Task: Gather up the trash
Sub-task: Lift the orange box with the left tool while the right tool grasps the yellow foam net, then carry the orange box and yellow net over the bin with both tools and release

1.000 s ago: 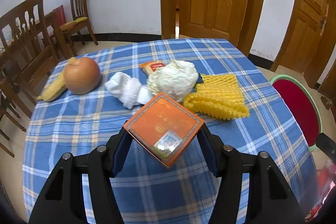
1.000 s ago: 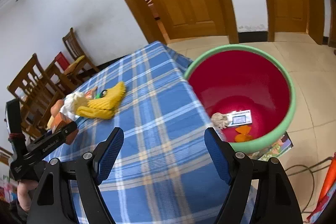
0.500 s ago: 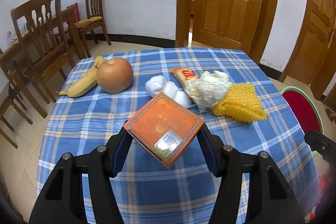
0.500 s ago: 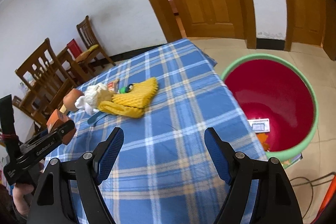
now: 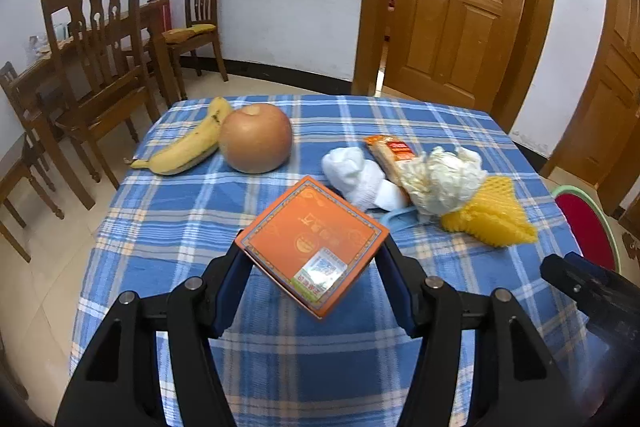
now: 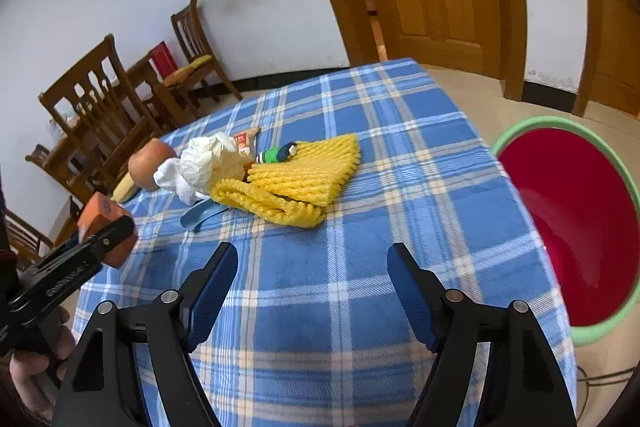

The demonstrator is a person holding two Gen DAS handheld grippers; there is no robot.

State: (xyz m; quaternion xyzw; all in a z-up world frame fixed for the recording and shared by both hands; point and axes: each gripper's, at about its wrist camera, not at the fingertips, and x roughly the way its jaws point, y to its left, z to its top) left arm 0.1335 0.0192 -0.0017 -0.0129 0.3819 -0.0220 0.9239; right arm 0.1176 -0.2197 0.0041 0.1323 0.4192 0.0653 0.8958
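Left wrist: orange box (image 5: 310,249) clamped between tongs (image 5: 312,269).

- Left gripper (image 5: 314,269): black plastic frame, two angular arms with triangular cut-outs, a round silver screw head on each link.
- Finger pads (image 5: 228,291): dark blue, flat, long and narrow, mounted on the inner faces.
- Right gripper (image 6: 312,291): same build, black frame, blue pads (image 6: 412,297), four silver screws.
- Marking: pale lettering along the left gripper's black side bar in the right wrist view, too small to read.
- Hand (image 6: 34,367): fingers wrapped round a black handle, a dark sleeve edge at the frame's border.
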